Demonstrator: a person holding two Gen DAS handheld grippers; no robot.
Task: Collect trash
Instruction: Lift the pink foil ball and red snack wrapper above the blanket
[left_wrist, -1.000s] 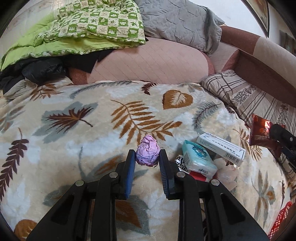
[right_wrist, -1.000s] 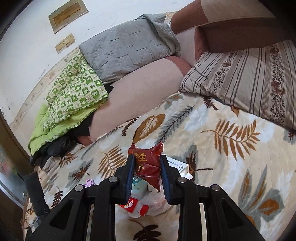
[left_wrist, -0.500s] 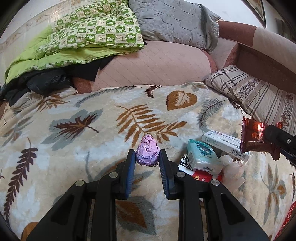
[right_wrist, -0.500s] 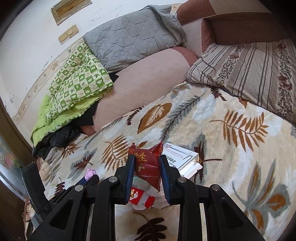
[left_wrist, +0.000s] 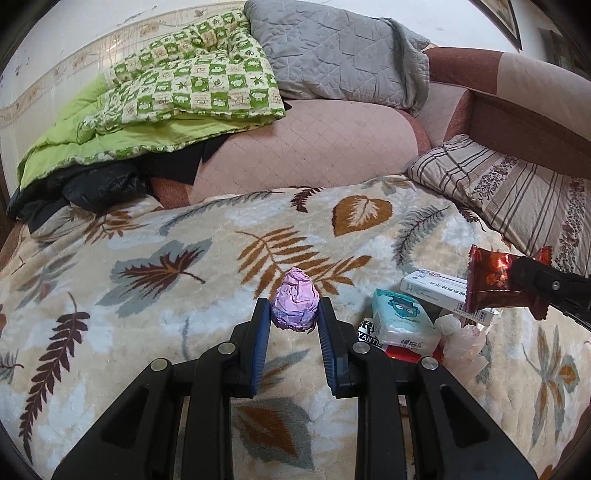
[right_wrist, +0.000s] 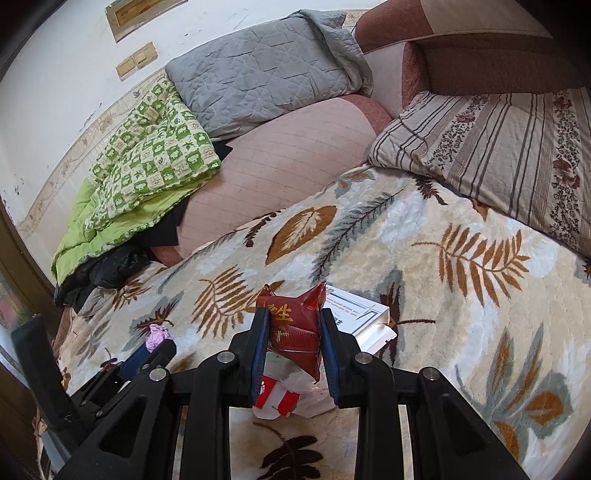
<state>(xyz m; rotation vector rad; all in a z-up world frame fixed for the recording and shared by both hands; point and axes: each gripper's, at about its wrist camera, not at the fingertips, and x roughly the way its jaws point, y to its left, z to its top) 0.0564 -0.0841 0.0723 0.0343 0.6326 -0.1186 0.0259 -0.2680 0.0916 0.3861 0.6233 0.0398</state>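
My left gripper (left_wrist: 293, 314) is shut on a crumpled purple foil ball (left_wrist: 295, 304), held above the leaf-patterned blanket (left_wrist: 166, 295). In the right wrist view the same foil ball (right_wrist: 158, 334) shows at the far left in the left gripper's blue pads. My right gripper (right_wrist: 293, 325) is shut on a red snack wrapper (right_wrist: 293, 325), which also appears at the right edge of the left wrist view as a red snack wrapper (left_wrist: 495, 282). Below it lies a pile: a teal tissue pack (left_wrist: 400, 319), a white carton (left_wrist: 432, 290) and a red-white packet (right_wrist: 275, 397).
Green checked quilt (left_wrist: 184, 92), grey quilted pillow (left_wrist: 332, 48) and a pink bolster (left_wrist: 306, 147) lie at the back. A striped pillow (right_wrist: 498, 147) sits at the right against the brown headboard (right_wrist: 480, 55). Black clothing (left_wrist: 92, 188) lies at the back left.
Both grippers have risen and drawn back, each keeping its piece of trash. The red wrapper has moved up and left in the left wrist view, above the pile.
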